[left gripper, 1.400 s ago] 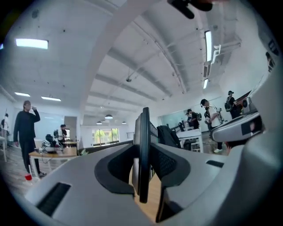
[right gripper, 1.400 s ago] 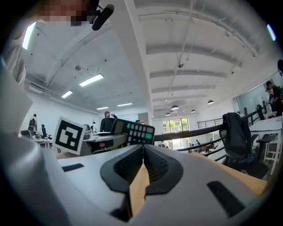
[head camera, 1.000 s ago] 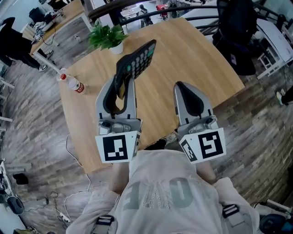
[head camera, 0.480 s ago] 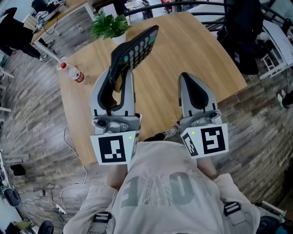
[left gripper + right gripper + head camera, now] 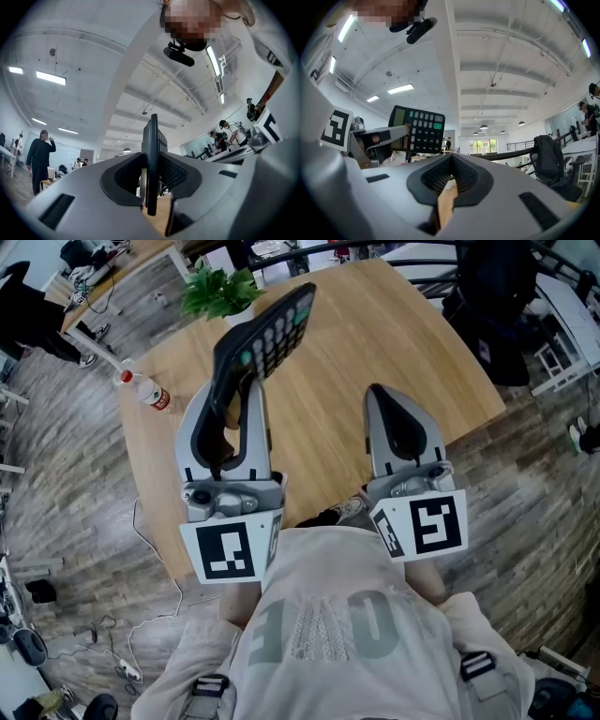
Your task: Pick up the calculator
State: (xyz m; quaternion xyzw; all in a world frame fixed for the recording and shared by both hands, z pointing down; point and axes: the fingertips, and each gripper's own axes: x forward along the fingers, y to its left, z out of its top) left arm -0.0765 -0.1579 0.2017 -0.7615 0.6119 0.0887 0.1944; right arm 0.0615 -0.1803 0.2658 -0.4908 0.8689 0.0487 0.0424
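Observation:
The black calculator [image 5: 272, 334] with grey and green keys is held up off the wooden table [image 5: 375, 334], tilted with its keys facing right. My left gripper [image 5: 232, 381] is shut on its lower end. The left gripper view shows the calculator [image 5: 151, 159] edge-on, pinched between the pads of the left gripper [image 5: 151, 187]. From the right gripper view, the calculator [image 5: 419, 130] shows its key face at upper left. My right gripper [image 5: 386, 413] hovers beside it over the table's near part, shut and holding nothing; its pads [image 5: 449, 180] meet with only table wood seen through the slit.
A potted green plant [image 5: 221, 292] stands at the table's far left corner. A plastic bottle with a red cap [image 5: 145, 395] lies near the left edge. A black bag on a chair [image 5: 487, 296] sits past the right edge. Cables lie on the floor at left.
The left gripper has risen slightly with the calculator, carrying it higher and farther from the tabletop. The right gripper has stayed where it was.

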